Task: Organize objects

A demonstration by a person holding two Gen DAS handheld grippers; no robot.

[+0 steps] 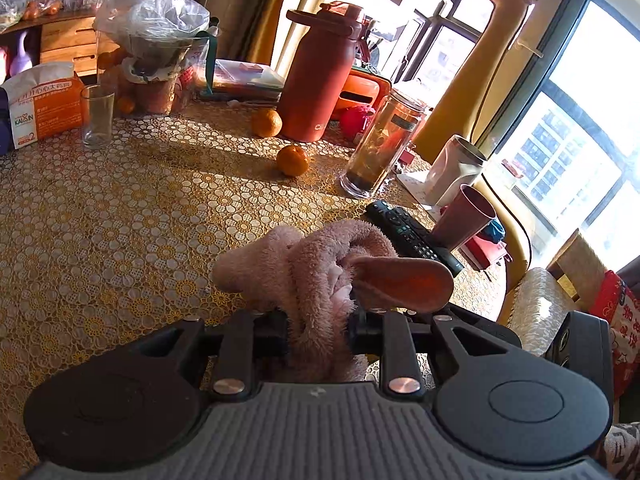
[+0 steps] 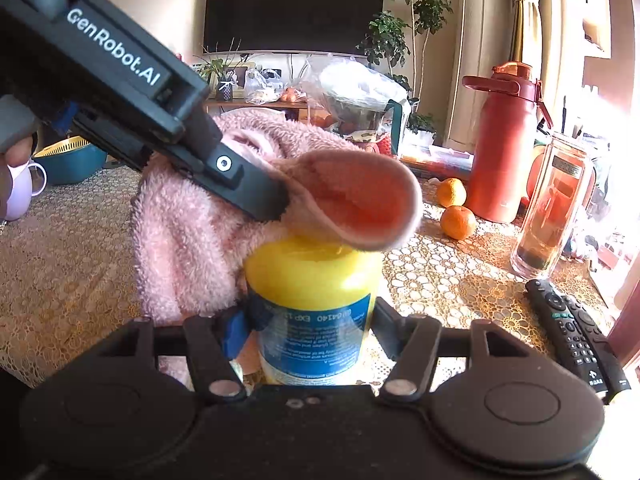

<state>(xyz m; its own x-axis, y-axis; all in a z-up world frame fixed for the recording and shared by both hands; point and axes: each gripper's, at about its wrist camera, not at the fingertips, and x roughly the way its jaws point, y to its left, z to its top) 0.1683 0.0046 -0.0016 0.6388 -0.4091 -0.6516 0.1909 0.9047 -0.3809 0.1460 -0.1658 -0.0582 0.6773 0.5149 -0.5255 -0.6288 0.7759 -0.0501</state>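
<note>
My left gripper (image 1: 318,330) is shut on a fluffy pink cloth (image 1: 316,268) and holds it above the table. In the right wrist view the left gripper (image 2: 276,206) comes in from the upper left with the same pink cloth (image 2: 192,232) draped from it, one fold hanging over the bottle's lid. My right gripper (image 2: 312,324) is shut on a yellow-lidded bottle (image 2: 314,304) with a blue label, held upright.
On the lace tablecloth (image 1: 120,220) stand a red flask (image 1: 318,80), a glass tea bottle (image 1: 380,148), two tangerines (image 1: 293,160), a drinking glass (image 1: 97,116), remotes (image 1: 412,236), a maroon cup (image 1: 464,216) and an orange-white packet (image 1: 44,104). A TV (image 2: 294,8) stands behind.
</note>
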